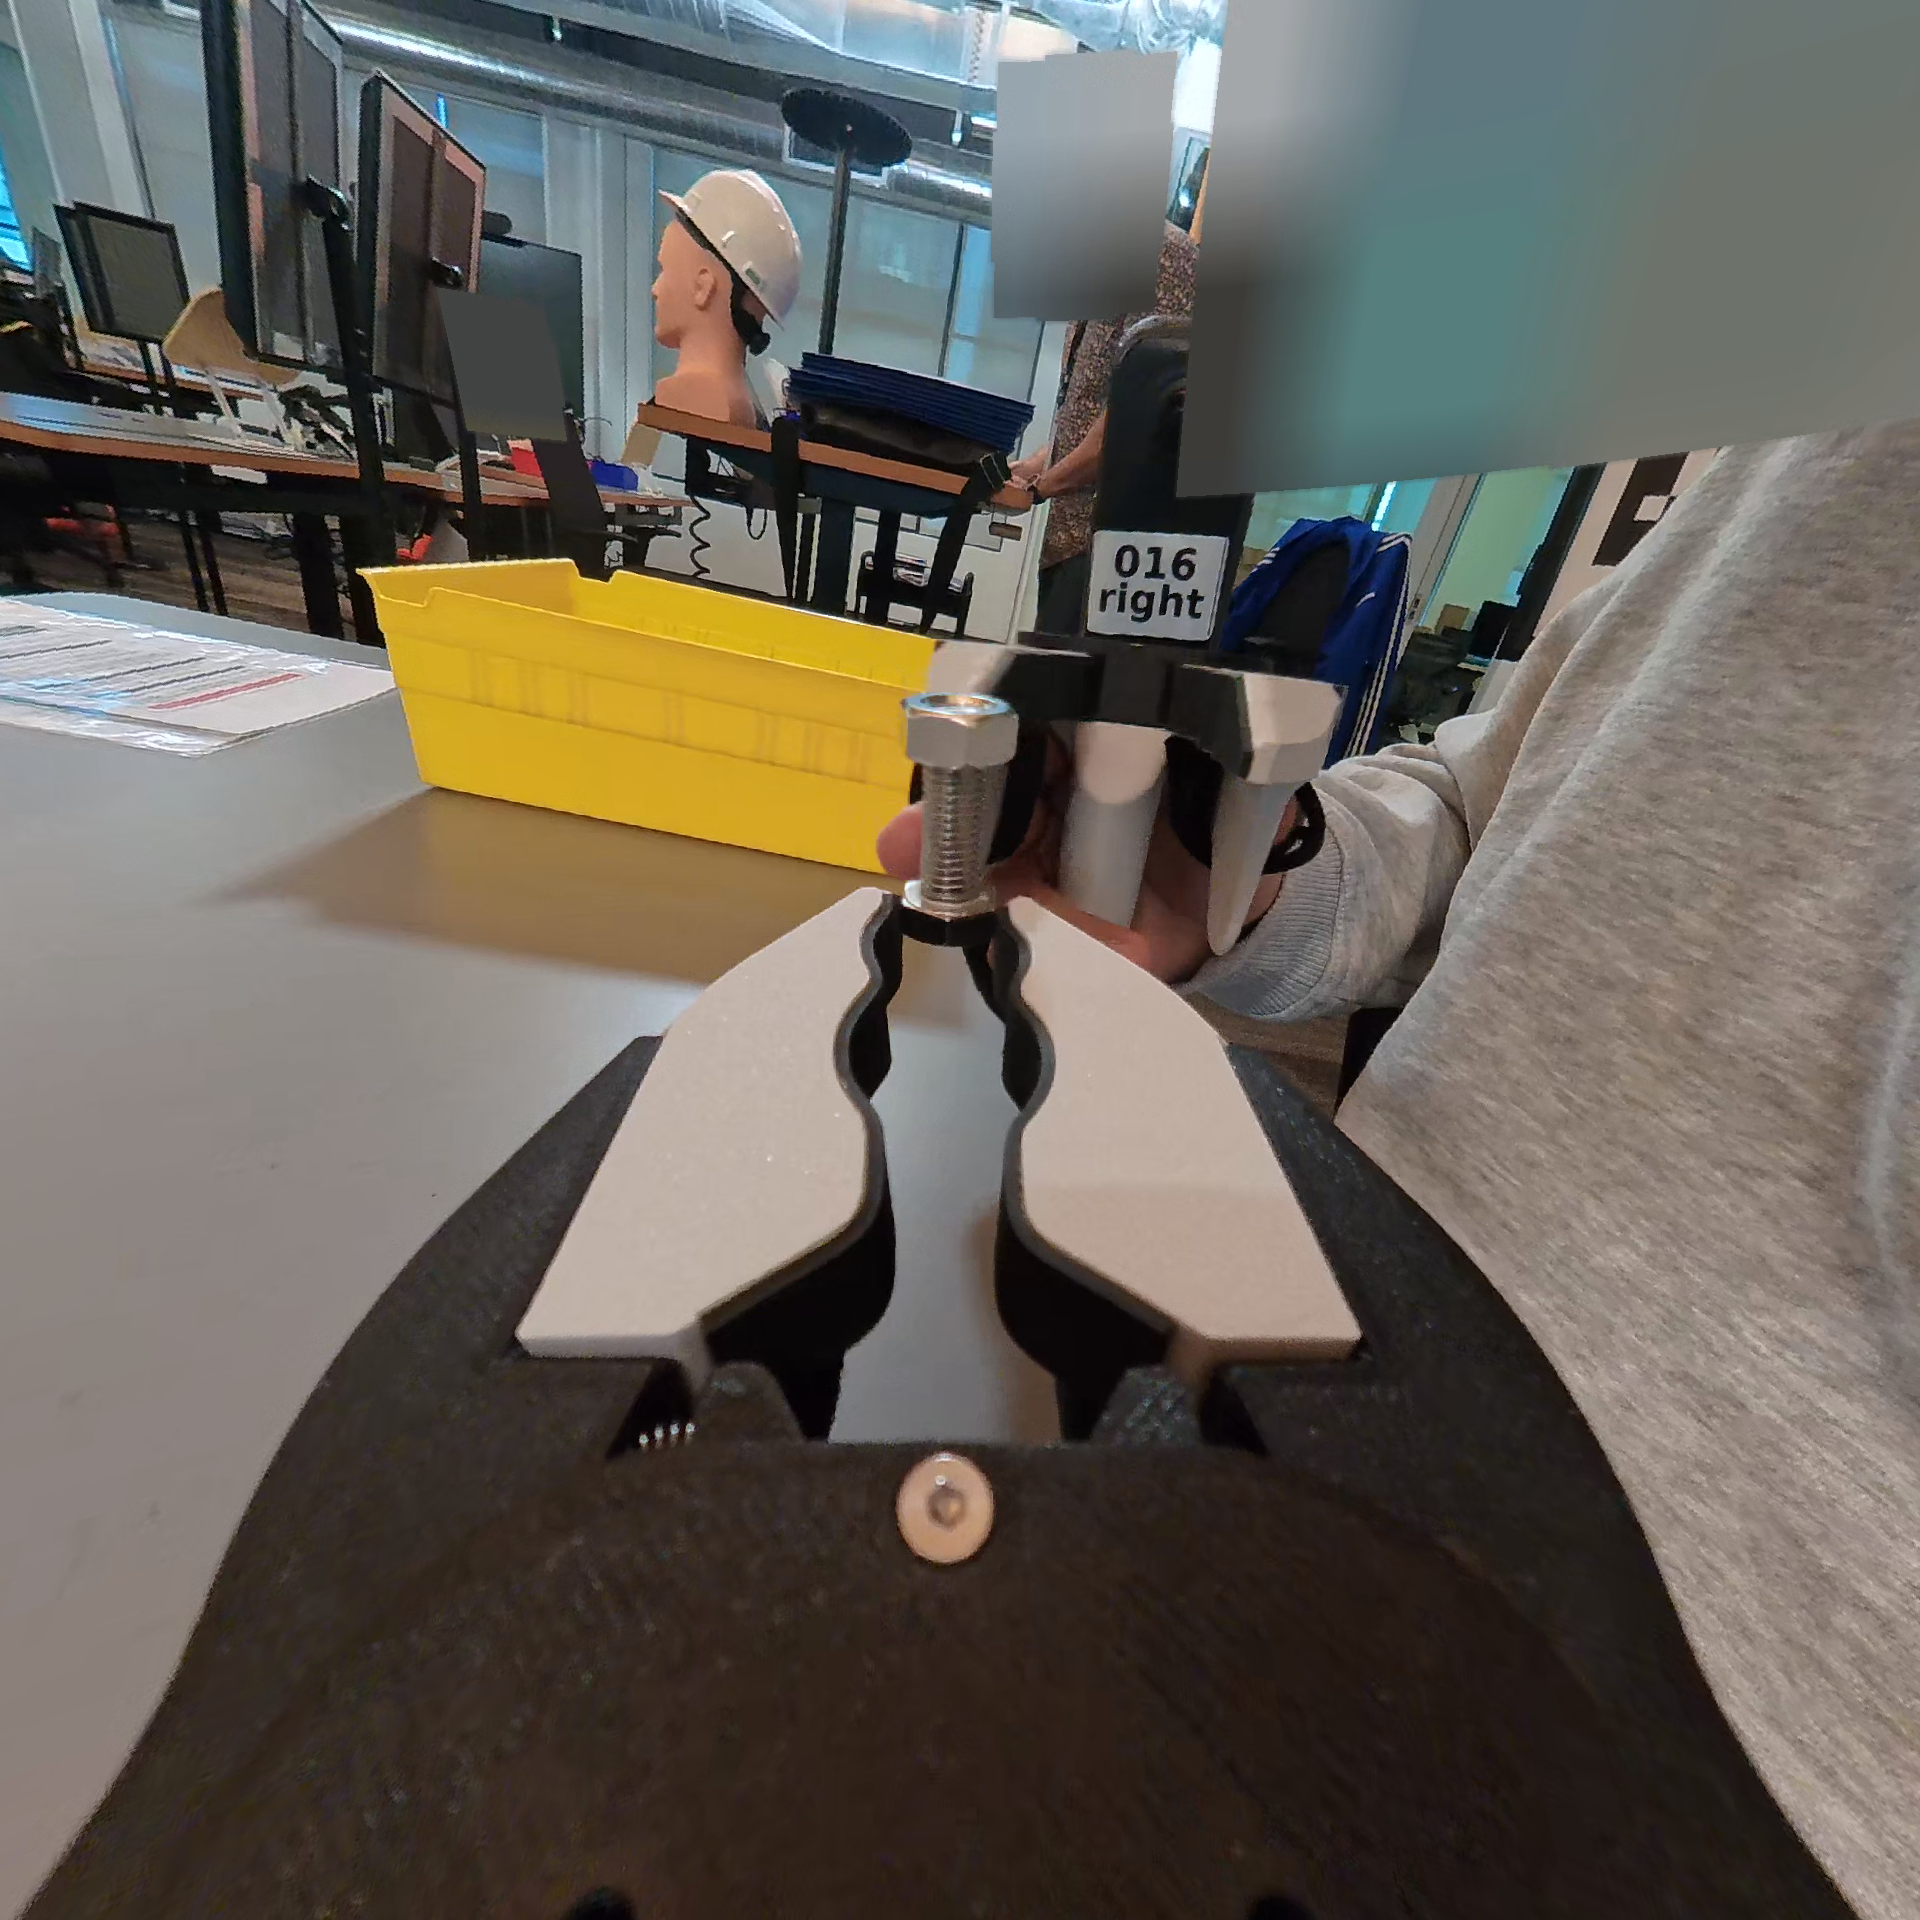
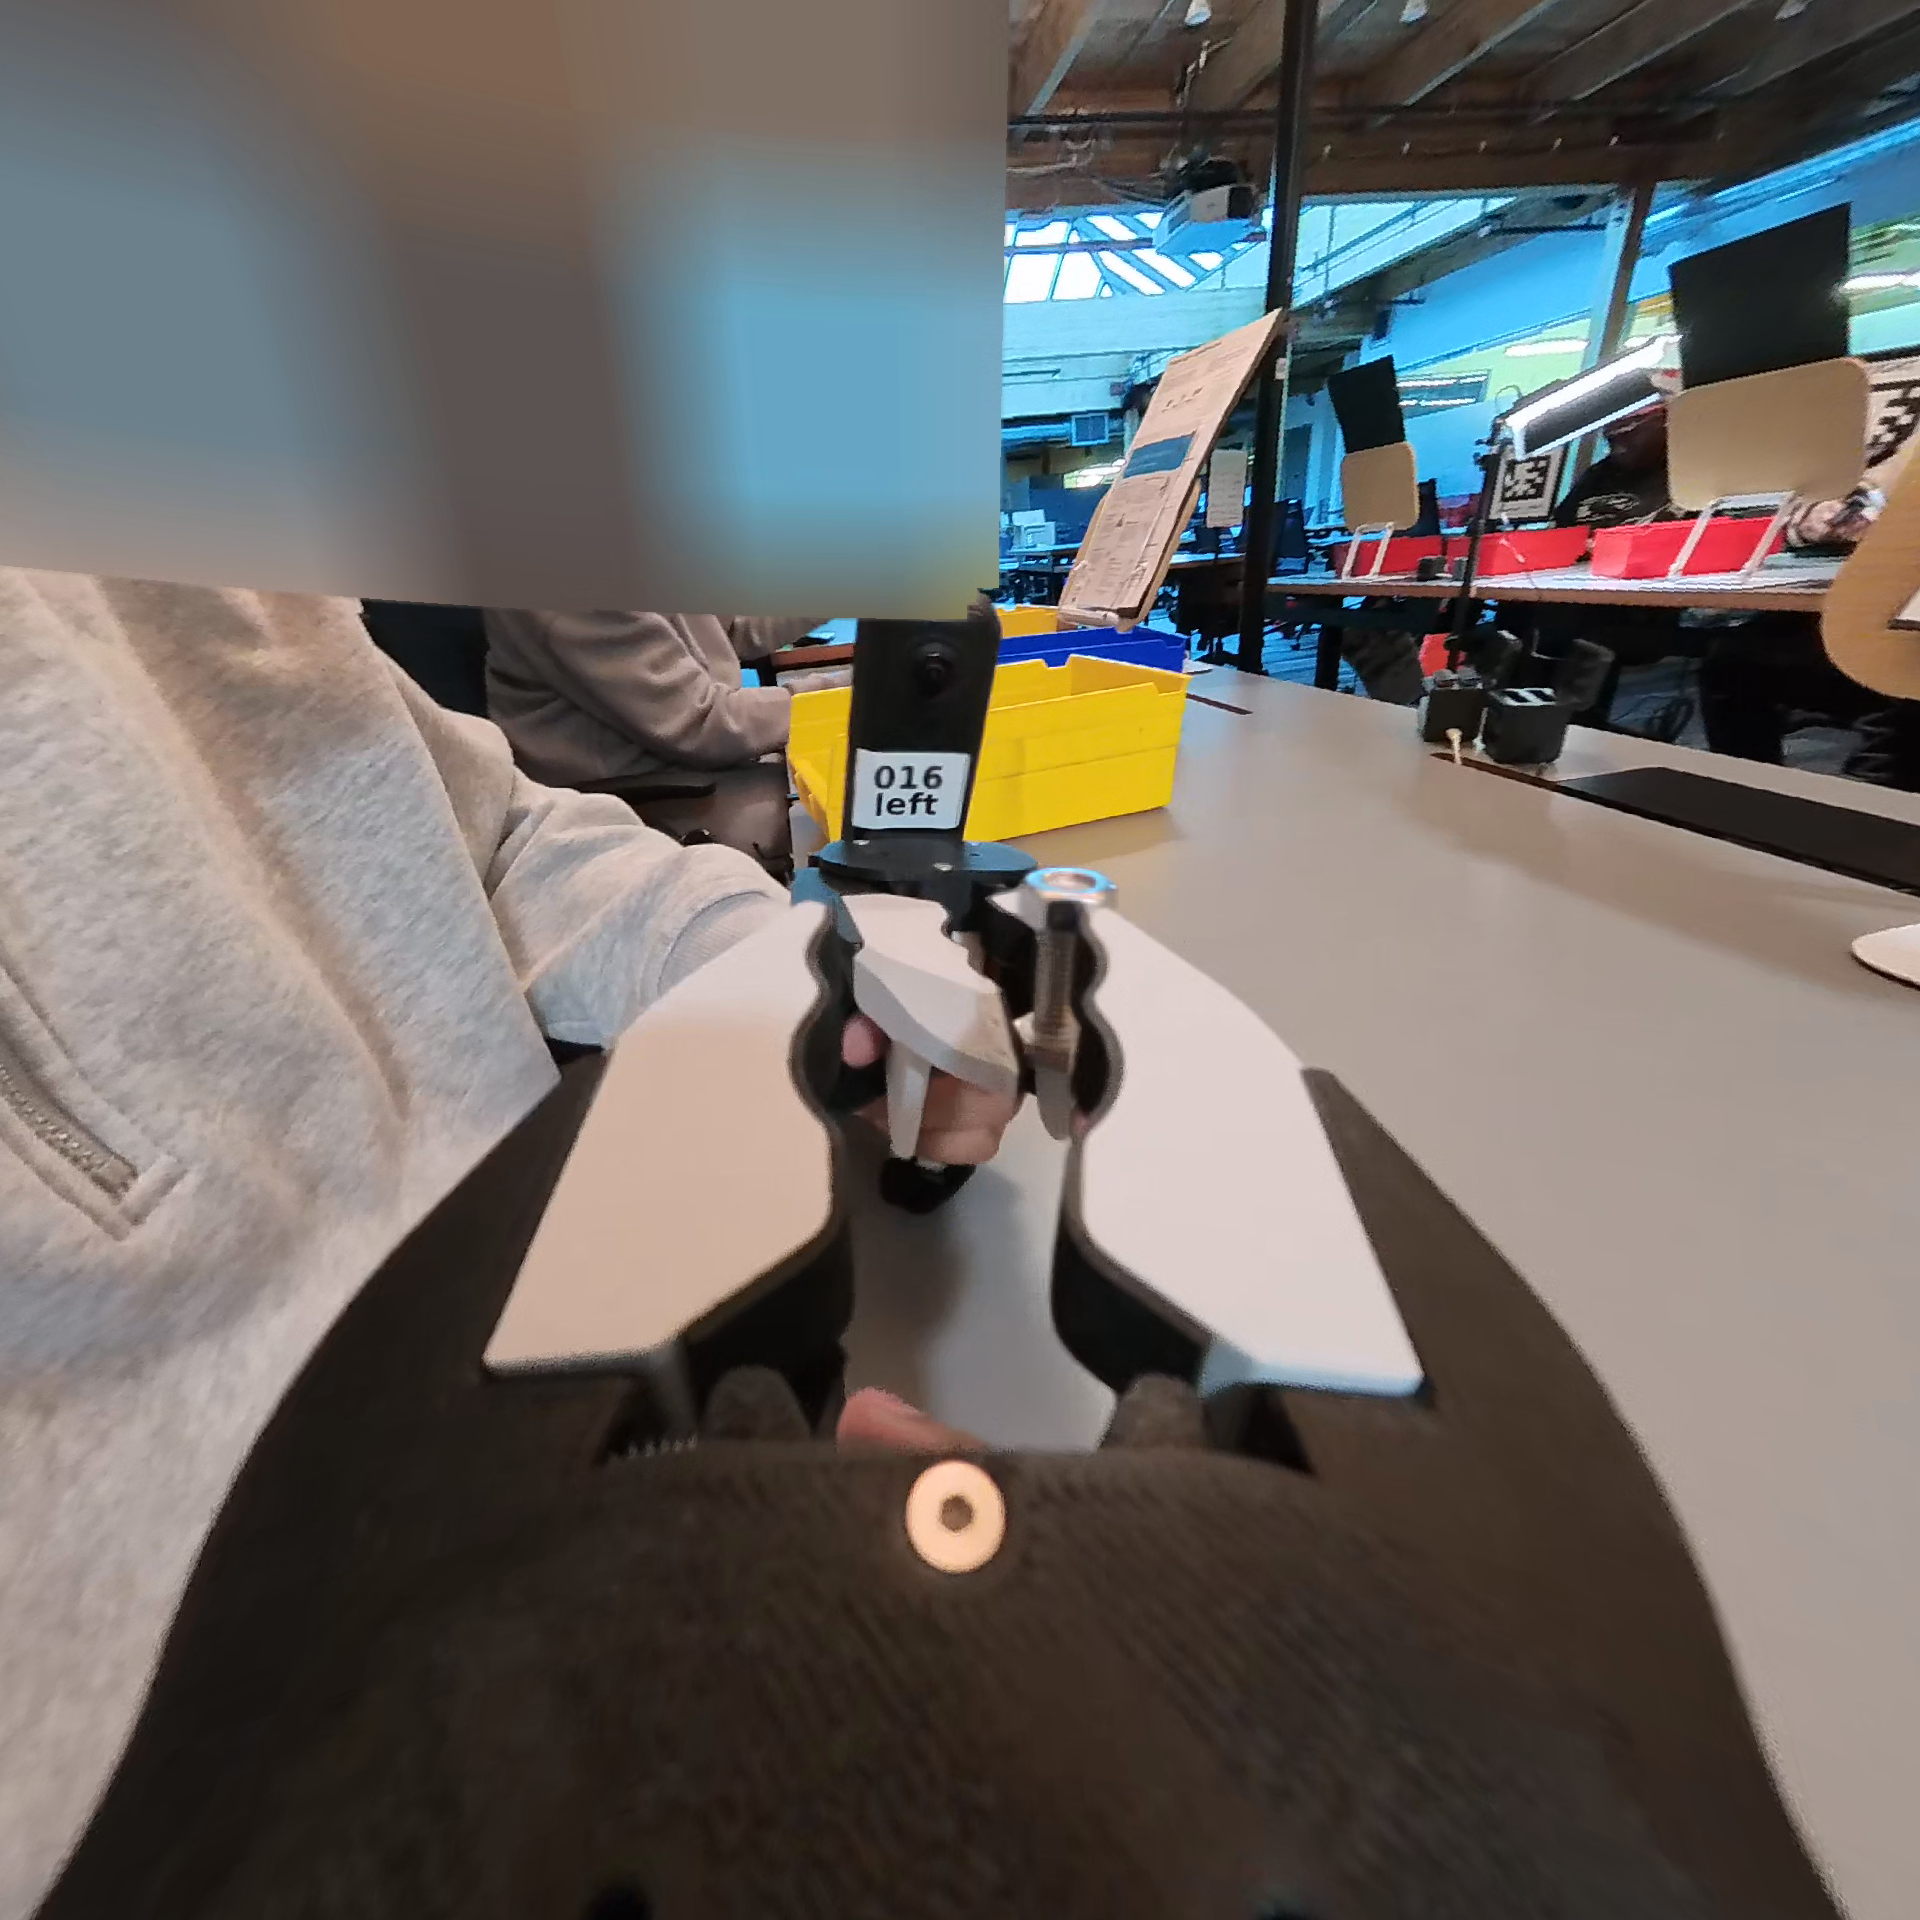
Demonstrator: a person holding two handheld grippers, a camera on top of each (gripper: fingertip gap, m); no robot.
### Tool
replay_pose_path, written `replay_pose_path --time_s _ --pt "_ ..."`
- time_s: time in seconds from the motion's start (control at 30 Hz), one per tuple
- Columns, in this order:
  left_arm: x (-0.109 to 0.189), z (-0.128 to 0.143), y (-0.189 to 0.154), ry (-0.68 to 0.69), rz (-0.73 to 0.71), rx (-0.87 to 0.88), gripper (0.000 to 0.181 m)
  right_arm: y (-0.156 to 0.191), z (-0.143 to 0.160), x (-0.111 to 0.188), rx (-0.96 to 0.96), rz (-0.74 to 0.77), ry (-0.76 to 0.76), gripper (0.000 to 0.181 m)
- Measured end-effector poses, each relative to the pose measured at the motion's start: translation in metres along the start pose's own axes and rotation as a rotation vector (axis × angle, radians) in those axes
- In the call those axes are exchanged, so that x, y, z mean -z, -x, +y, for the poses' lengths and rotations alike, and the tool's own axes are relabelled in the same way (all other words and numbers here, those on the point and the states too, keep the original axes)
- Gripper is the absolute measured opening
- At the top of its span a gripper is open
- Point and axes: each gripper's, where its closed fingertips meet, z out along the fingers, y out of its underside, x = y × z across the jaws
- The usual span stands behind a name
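Note:
A silver bolt (image 1: 958,800) stands upright, hex head on top, above the grey table (image 1: 208,1039). My left gripper (image 1: 945,920) is shut on the bolt's lower end, where a nut or flange sits between its tips. My right gripper (image 1: 1174,925) hangs just right of the bolt, held by a hand. In the right wrist view my right gripper (image 2: 935,935) is open. The bolt (image 2: 1060,997) stands by the inner edge of its right finger (image 2: 1195,1122); I cannot tell if they touch. The left gripper (image 2: 982,1122) reaches in between the right gripper's fingers.
A yellow bin (image 1: 644,717) stands on the table behind the bolt; it also shows in the right wrist view (image 2: 1081,748), with a blue bin (image 2: 1101,644) behind it. A person in a grey sweatshirt (image 1: 1662,935) is close by. Printed sheets (image 1: 156,675) lie far left. Black holders (image 2: 1507,717) stand far right. The tips of both grippers are at nearly the same place.

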Motion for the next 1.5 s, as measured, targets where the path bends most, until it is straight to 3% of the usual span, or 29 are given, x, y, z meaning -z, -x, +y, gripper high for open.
replay_pose_path --time_s 0.07,0.17,0.37,0.47,0.53,0.6,0.87,0.93,1.0,1.33,1.5 --pt "0.0 0.0 0.002 0.003 -0.007 0.004 0.017 0.002 0.0 0.001 0.008 -0.011 0.007 0.029" --pt "0.0 0.0 0.002 0.001 -0.007 0.006 0.017 -0.002 -0.002 0.003 0.01 0.011 -0.006 0.029" --pt "-0.001 0.0 0.0 0.008 -0.003 -0.003 0.017 -0.006 0.0 0.0 -0.008 0.034 -0.012 0.054" --pt "-0.001 0.0 0.001 0.006 -0.005 0.0 0.017 -0.001 0.001 -0.001 0.013 0.009 0.003 0.047" --pt "-0.001 0.0 0.002 0.006 -0.011 0.006 0.017 0.002 0.001 0.001 0.023 -0.009 0.012 0.03" --pt "-0.001 0.0 0.003 0.005 -0.011 0.009 0.017 0.0 0.0 0.001 0.018 0.001 0.008 0.03" --pt "-0.001 0.0 0.002 0.007 -0.011 0.005 0.017 -0.005 0.001 -0.001 0.012 0.033 0.0 0.053" --pt "-0.001 -0.001 0.003 0.006 -0.012 0.006 0.017 -0.001 0.002 -0.001 0.016 0.009 0.008 0.046" --pt "-0.001 -0.001 0.004 0.005 -0.018 0.011 0.017 0.003 0.002 0.0 0.015 -0.016 0.02 0.028" --pt "-0.001 -0.001 0.004 0.005 -0.016 0.011 0.017 -0.006 0.002 -0.001 0.01 0.038 0.003 0.052" --pt "0.0 -0.002 0.007 -0.003 -0.036 0.02 0.017 0.003 0.004 -0.002 0.016 -0.011 0.028 0.032"
